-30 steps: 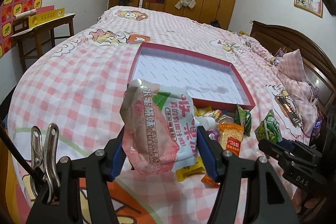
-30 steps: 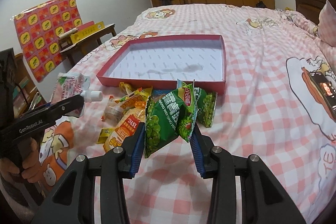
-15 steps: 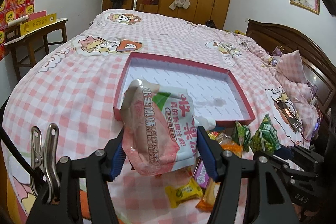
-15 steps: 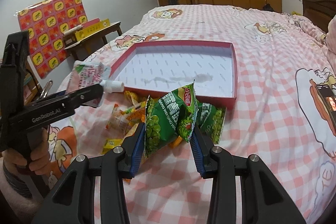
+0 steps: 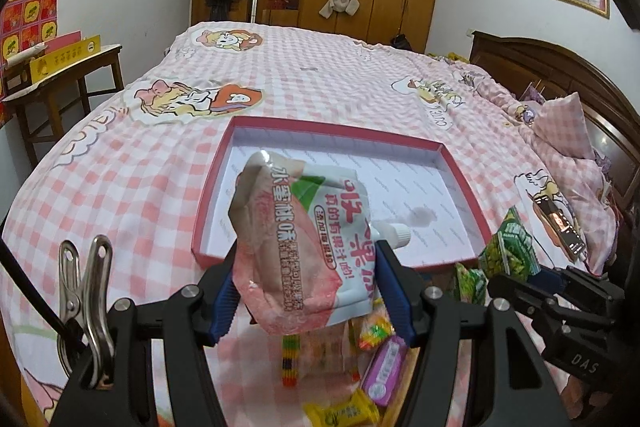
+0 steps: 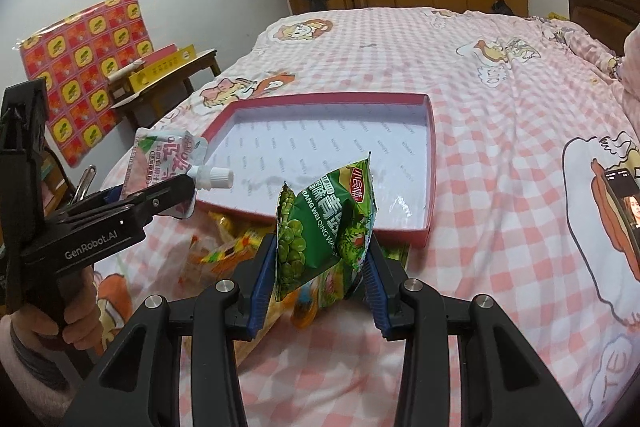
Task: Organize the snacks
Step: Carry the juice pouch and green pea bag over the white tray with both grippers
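While both grippers hang above the bed (image 5: pixel 168 183), we note the materials first. The bedspread is soft cloth in a pink-and-white check with cartoon prints. On it lies a shallow rectangular box lid (image 6: pixel 430 163), stiff card with a red rim and a white printed floor that bears a faint smear.

We see the left gripper (image 5: pixel 306 291) clamped on a spouted pouch (image 5: pixel 296 247): glossy, crinkled foil-plastic in pink and white with a green corner, its white screw cap (image 6: pixel 218 178) pointing to the right. The ribbed blue pads (image 5: pixel 222 303) press on both sides of the pouch, at a medium spread. The pouch hangs in the air over the near left corner of the lid.

We see the right gripper (image 6: pixel 320 269) clamped on a green snack packet (image 6: pixel 324 223), shiny creased film printed with green peas. Its pads sit closer together and pinch the packet's lower part. The packet hangs above the near edge of the lid.

Below both grippers lies a heap of small wrapped snacks (image 5: pixel 376 359): yellow, purple and orange wrappers, which are blurred here, so we cannot tell them apart with confidence. A hand (image 6: pixel 44 323) in a pale sleeve grips the left gripper's handle.
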`<state>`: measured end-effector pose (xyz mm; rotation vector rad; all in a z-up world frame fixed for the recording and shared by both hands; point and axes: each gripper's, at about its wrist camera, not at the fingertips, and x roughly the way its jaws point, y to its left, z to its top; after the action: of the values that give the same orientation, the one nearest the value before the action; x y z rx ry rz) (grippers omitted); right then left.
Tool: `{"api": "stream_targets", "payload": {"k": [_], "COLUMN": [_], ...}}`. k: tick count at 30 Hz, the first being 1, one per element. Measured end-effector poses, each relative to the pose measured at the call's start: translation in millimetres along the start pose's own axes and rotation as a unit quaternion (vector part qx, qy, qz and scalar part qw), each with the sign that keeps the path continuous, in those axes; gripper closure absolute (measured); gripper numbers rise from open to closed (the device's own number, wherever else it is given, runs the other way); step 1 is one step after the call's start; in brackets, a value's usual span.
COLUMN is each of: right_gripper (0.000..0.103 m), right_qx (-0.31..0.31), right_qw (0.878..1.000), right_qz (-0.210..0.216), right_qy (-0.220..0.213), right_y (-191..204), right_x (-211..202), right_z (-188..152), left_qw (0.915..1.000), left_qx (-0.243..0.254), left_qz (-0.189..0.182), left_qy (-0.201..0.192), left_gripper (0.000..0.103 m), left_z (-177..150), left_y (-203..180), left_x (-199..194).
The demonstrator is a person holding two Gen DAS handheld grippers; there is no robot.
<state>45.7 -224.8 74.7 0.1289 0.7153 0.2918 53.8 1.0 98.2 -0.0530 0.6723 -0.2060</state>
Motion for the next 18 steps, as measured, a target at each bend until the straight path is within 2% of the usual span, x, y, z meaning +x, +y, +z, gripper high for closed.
{"api": "stream_targets", "payload": {"k": [10,18], "right_gripper": [0.061,0.061], "right_qx": [0.01,0.016], "right_qw": [1.0,1.0], "right_qz": [-0.006,-0.015], "right_qy": [0.007,0.017], "right_y": [-9,-14], "right_x": [27,53], "right_z": [19,26], "left_qw": [0.9999,0.9997], "left_qx": [0.004,0.007], "left_qz": [0.005,0.01], "left_qy": [0.009,0.02], "left_gripper": [0.038,0.038], "left_z": [20,24], "left_y": [-1,-2], "left_x": [33,60]}}
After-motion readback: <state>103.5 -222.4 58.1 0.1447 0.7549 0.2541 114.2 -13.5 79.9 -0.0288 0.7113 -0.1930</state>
